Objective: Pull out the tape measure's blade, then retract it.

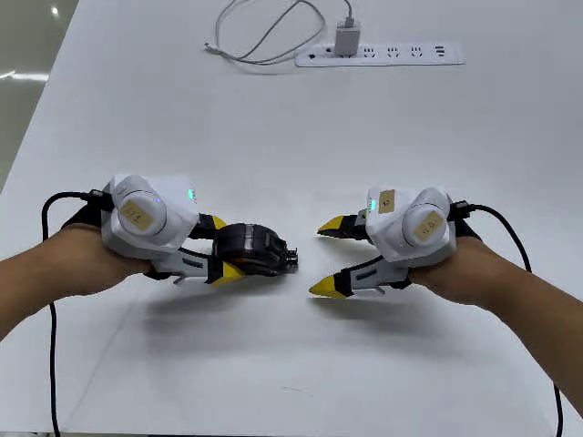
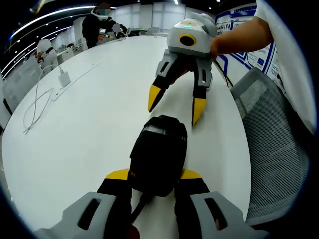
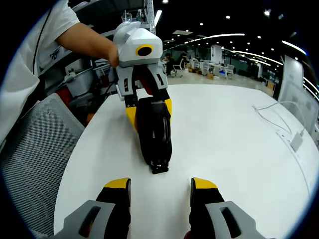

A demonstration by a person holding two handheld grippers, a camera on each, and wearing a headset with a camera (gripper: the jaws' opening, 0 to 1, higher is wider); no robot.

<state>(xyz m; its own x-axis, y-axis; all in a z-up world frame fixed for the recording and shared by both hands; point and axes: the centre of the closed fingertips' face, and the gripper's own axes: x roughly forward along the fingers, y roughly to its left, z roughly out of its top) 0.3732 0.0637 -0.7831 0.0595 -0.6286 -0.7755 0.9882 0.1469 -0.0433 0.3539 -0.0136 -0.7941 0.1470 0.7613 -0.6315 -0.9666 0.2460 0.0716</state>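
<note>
A black tape measure [image 1: 250,249] rests on the white table [image 1: 273,118], held between the yellow-tipped jaws of my left gripper [image 1: 221,248], which is shut on it. In the left gripper view the black tape measure [image 2: 159,154] fills the gap between the jaws, its blade end pointing away. My right gripper [image 1: 330,257] faces it from the right with its jaws open and nothing between them. In the right gripper view the tape measure [image 3: 154,134] lies just ahead of the open right gripper [image 3: 160,184], its blade tip [image 3: 159,165] nearest the jaws.
A white power strip [image 1: 378,55] with a charger and a coiled white cable [image 1: 264,32] lies at the table's far edge. A mesh chair [image 2: 274,139] stands beside the table. People sit at the far end of the room.
</note>
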